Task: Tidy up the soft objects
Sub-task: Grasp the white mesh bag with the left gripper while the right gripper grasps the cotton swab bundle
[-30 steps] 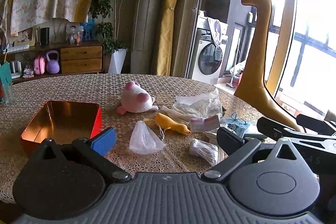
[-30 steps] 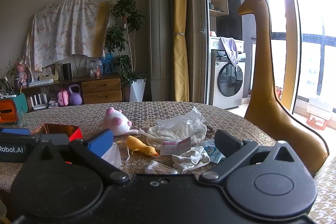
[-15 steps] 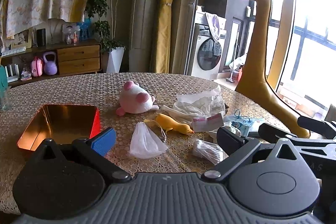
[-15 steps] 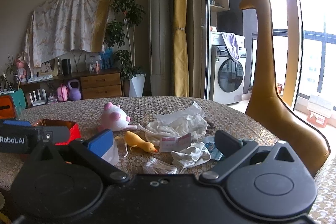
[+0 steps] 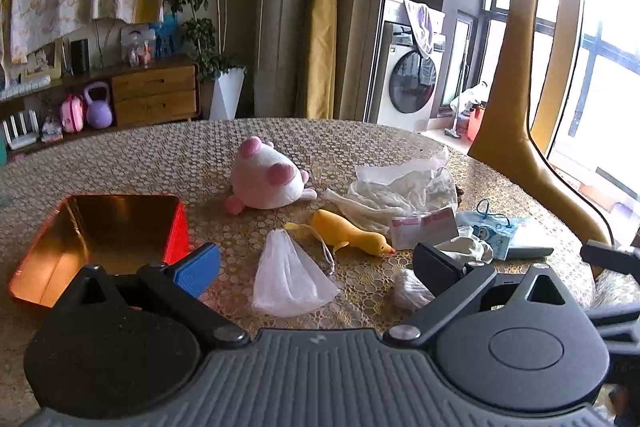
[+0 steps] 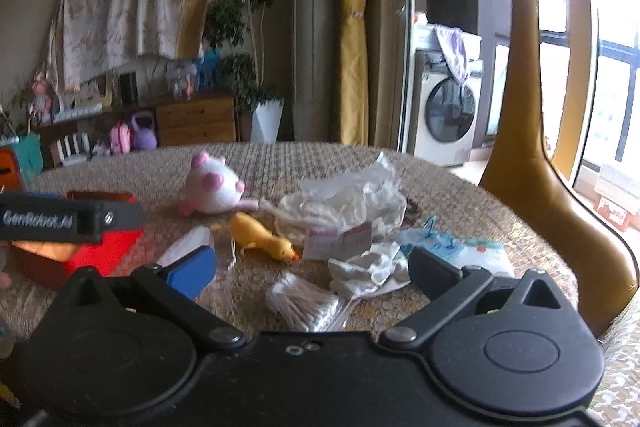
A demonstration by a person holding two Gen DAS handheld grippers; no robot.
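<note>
Toys: one piglet plush point(image 5: 266, 181), one duck point(image 5: 350, 233).

Giraffe figure point(image 5: 516, 75), washing machine point(image 5: 412, 83).

Red tin point(image 5: 178, 227), yellow duck point(image 5: 348, 233), pink/white plush point(image 5: 266, 181).

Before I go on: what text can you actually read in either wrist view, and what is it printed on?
"GenRobot.AI": white letters on the side of the left gripper, seen from the right wrist view; slightly blurred.
Pink and white packet: has print, too small to read.
Blue cartoon pack: picture only, no legible words.
Red tin: no text visible.
</note>
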